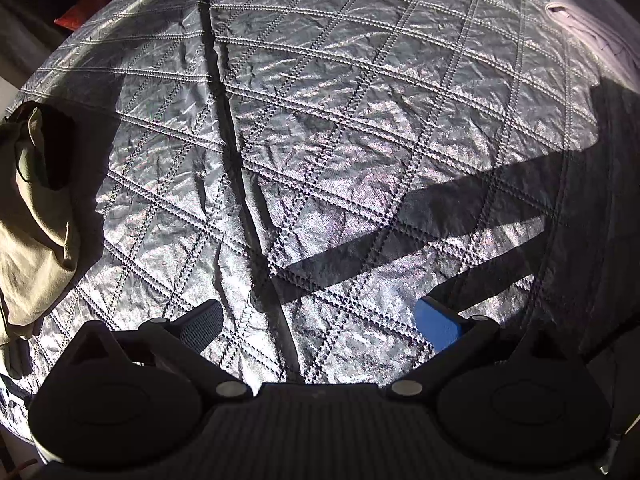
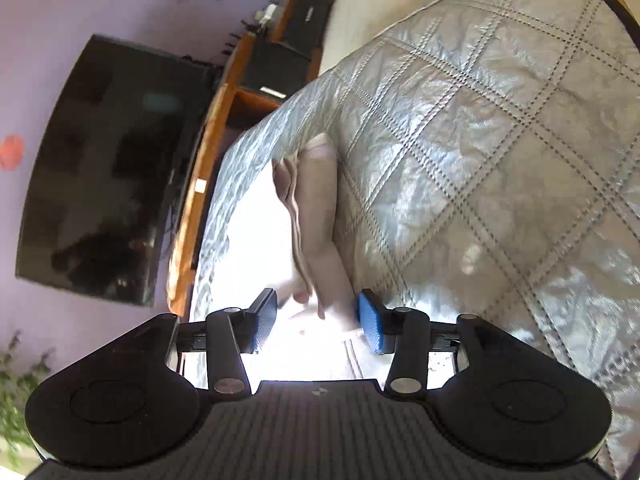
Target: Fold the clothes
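Note:
My left gripper (image 1: 320, 322) points down at the silver quilted bedspread (image 1: 340, 140) with its jaws wide open and nothing between them. An olive garment (image 1: 36, 220) lies crumpled at the left edge of that view. A pale folded garment (image 1: 592, 20) sits at the far top right. In the right wrist view the pale folded garment (image 2: 316, 216) lies on the bedspread (image 2: 480, 160) near the bed's edge, its near end reaching in between the pads. My right gripper (image 2: 318, 320) stands open around that end, and the blue pad (image 2: 370, 322) is close against the cloth.
Past the bed's edge stand a dark television (image 2: 104, 168) on a lilac wall and a wooden cabinet (image 2: 224, 92) with shelves. A green plant (image 2: 16, 392) shows at the lower left. Long shadows cross the bedspread in the left wrist view.

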A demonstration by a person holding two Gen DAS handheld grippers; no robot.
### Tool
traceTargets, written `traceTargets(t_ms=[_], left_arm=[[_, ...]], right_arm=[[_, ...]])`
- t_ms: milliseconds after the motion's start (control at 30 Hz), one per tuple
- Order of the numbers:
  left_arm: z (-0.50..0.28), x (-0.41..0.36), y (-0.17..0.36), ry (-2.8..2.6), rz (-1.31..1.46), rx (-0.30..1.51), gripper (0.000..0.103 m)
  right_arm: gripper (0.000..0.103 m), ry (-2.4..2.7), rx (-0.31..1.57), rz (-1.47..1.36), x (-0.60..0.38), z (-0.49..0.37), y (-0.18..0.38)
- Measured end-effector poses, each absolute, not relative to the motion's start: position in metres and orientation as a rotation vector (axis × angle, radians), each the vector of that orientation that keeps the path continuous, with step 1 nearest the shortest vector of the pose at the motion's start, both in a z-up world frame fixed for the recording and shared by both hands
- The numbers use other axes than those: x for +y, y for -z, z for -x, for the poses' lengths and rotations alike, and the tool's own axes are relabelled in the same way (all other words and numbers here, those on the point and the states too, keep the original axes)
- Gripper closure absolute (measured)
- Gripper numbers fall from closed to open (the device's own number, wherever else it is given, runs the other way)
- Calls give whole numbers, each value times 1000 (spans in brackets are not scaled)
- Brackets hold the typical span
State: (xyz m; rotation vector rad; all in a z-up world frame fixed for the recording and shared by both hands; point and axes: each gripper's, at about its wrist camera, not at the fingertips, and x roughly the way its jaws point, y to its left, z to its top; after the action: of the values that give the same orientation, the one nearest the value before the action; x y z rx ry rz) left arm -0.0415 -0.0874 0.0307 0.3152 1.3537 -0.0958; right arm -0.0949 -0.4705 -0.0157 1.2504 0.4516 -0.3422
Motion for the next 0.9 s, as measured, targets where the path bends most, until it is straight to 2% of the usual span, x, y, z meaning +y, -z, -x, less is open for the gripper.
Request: traceTargets(t_ms=[233, 400, 433, 467, 500, 567, 600, 667, 767, 900], left_arm=[[42, -85, -30, 94, -308, 1358, 0], [44, -86, -30, 100, -319, 1352, 0], [44, -86, -30, 101, -321, 1351, 0], [44, -86, -30, 102, -322, 1351, 0], [43, -87, -30, 101, -322, 1351, 0], [42, -87, -30, 99, -319, 1352, 0], [42, -88, -30, 98, -319, 1351, 0], [42, -88, -30, 97, -317, 1351, 0], [41, -88, -30, 94, -310, 1351, 0], [39, -85, -29, 92, -280, 1359, 0]], right_arm=[[51, 181, 600, -1077, -431, 86, 0], [46, 189, 568, -1116, -453, 35, -5], [44, 183, 579, -1136, -459, 22, -6], [34, 170, 607, -1165, -463, 10, -4], [29, 156, 638, -1195, -467, -3, -2], [31, 181, 633, -1192, -471, -14, -2], [36, 195, 628, -1189, -472, -19, -2], [40, 227, 579, -1248, -480, -23, 4], [42, 223, 579, -1273, -485, -34, 12], [39, 157, 680, -1054, -457, -23, -2]])
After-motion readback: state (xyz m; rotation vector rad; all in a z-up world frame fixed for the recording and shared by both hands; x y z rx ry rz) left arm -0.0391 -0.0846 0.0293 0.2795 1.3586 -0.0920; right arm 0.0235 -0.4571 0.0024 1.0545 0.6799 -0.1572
